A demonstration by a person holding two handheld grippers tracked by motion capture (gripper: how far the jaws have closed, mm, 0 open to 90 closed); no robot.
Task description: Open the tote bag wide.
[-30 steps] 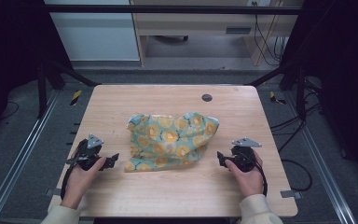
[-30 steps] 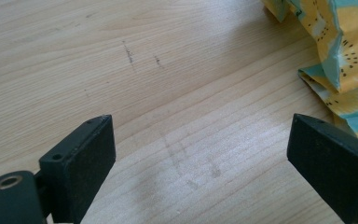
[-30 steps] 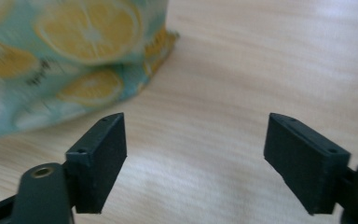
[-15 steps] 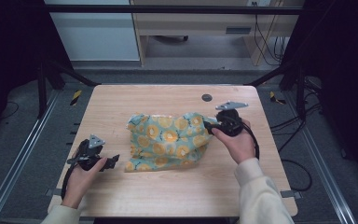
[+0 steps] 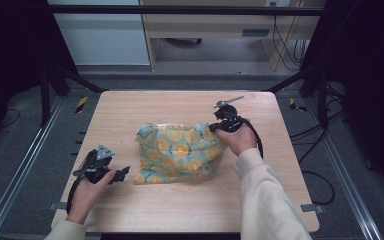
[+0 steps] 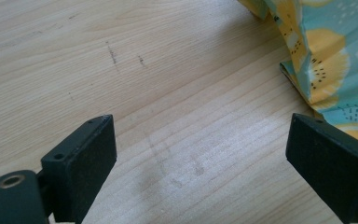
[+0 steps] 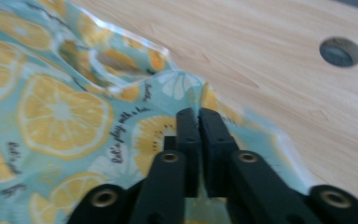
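**Right gripper pinches cloth corner; left gripper waits open**

From the high view, the cloth point(image 5: 180, 154), teal with orange slices printed on it, lies crumpled near the middle of the table point(image 5: 130, 107). The right gripper point(image 5: 215, 127) sits at the cloth's far right corner, and its jaws have just been closing. The left gripper point(image 5: 122, 172) rests near the table's front left, just beside the cloth's near left corner but not touching it.

The right gripper view settles what the high view cannot: the right gripper point(image 7: 198, 114) has its jaws drawn together with only a thin slit between them, down on the cloth point(image 7: 60, 112); a raised edge of cloth seems to run into that slit, so the corner is pinched. This view also shows print on the fabric and a round dark hole point(image 7: 340, 51) in the tabletop beyond.

The left gripper view shows the left gripper point(image 6: 200, 149) with jaws spread wide over bare wood, nothing between them. The cloth point(image 6: 326, 51) edge lies past the right-hand jaw, folded over on itself.
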